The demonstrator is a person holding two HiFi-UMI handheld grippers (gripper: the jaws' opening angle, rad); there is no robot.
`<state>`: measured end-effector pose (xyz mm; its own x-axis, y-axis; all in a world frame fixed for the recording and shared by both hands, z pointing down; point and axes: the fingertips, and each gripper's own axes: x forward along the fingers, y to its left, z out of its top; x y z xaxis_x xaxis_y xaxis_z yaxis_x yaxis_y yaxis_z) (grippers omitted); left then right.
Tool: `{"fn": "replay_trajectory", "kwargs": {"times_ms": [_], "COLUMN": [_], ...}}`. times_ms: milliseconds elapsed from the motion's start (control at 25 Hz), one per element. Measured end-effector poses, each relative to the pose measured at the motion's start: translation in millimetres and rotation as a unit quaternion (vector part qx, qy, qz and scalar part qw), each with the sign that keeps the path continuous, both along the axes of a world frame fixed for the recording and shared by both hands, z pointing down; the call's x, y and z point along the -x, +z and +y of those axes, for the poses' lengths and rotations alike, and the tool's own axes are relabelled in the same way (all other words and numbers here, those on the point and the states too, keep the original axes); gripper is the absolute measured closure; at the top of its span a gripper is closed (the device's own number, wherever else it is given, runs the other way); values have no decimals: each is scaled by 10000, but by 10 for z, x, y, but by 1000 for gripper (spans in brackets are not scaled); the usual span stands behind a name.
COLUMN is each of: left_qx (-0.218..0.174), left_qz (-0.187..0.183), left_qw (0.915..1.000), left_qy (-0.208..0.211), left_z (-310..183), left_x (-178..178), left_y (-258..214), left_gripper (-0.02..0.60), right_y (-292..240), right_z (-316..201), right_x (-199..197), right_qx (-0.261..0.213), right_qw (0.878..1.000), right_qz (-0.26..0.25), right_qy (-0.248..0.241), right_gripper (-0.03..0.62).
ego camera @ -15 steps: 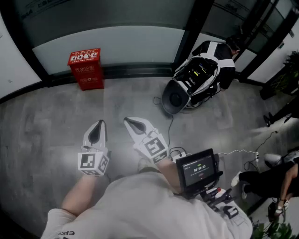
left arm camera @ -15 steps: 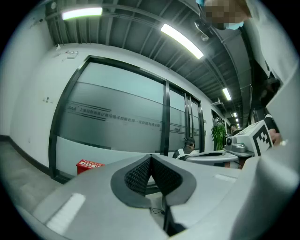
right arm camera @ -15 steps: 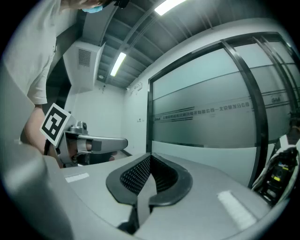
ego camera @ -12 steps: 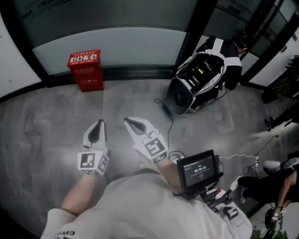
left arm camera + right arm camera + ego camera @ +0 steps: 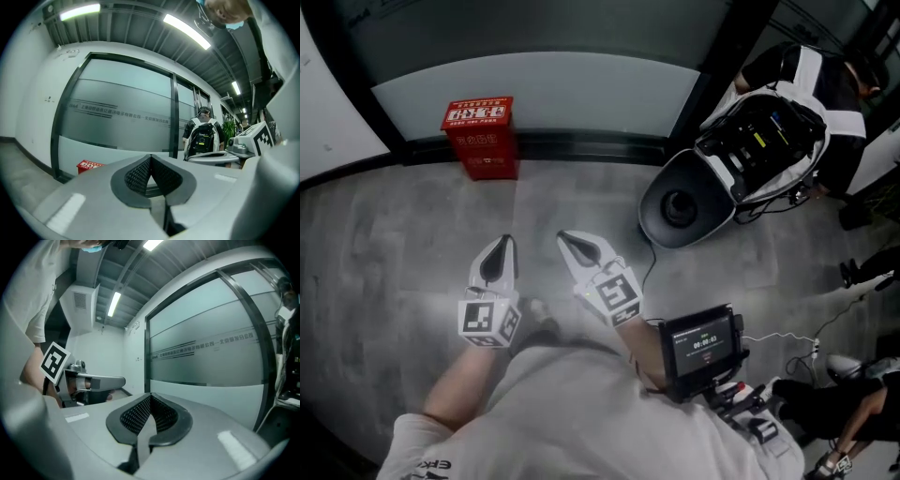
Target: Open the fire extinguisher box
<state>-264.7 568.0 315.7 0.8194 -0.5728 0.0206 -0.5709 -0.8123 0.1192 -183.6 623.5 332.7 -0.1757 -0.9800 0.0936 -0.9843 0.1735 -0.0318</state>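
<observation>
**Grey floor, frosted glass, and a red box well out of reach**

Grey concrete floor (image 5: pixel 394 244) runs up to a frosted glass wall (image 5: pixel 534 84), and the fire extinguisher box (image 5: pixel 485 150) stands upright right at the foot of it, against the dark bottom frame. It is red, with white print on its lid (image 5: pixel 476 112) and front. The left gripper view catches only its top corner, low and far off (image 5: pixel 89 165).

It looks like a rigid painted case, most likely sheet metal or hard plastic, so it should not give under a grip. If there are extinguishers inside, the body will be heavy enough to stay put while the lighter lid swings. The paint may be slick against the pads. The best hold is probably the front edge of the lid, or a latch there, though no handle or catch can be made out at this range.

Both claws are well apart from the box, held side by side over the bare floor. The left gripper (image 5: pixel 501 246) has its jaws pressed together on nothing, its ribbed pads meeting at the tip (image 5: pixel 150 159). The right gripper (image 5: pixel 569 239) is likewise closed and empty (image 5: pixel 150 397). Either would need to part its jaws before taking the lid.

Off to the right lies an open white-and-black pack (image 5: pixel 759 131). A small monitor (image 5: pixel 703 342) hangs at the person's front.
</observation>
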Motion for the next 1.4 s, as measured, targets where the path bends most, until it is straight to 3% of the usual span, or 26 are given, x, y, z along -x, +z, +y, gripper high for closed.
{"fn": "replay_trajectory", "kwargs": {"times_ms": [440,920,1160,1400], "left_qx": [175,475,530,619], "left_qz": [12,39,-91,-253], "left_qw": [9998,9988,9980,9959], "left_qy": [-1,-149,-345,-608], "left_z": [-1634,-3153,-3394,-4020], "left_x": [-395,-495,-659,-1087], "left_y": [160,416,449,610], "left_gripper": [578,578,578,578], "right_y": [97,361,406,570], "right_z": [-1610,-3187,-3506,-4145], "right_x": [-351,-524,-687,-1133], "right_qx": [308,738,781,863], "right_qw": [9989,9950,9940,9923], "right_qz": [311,609,586,500], "right_qy": [-137,-276,-497,-731], "right_gripper": [582,582,582,582]}}
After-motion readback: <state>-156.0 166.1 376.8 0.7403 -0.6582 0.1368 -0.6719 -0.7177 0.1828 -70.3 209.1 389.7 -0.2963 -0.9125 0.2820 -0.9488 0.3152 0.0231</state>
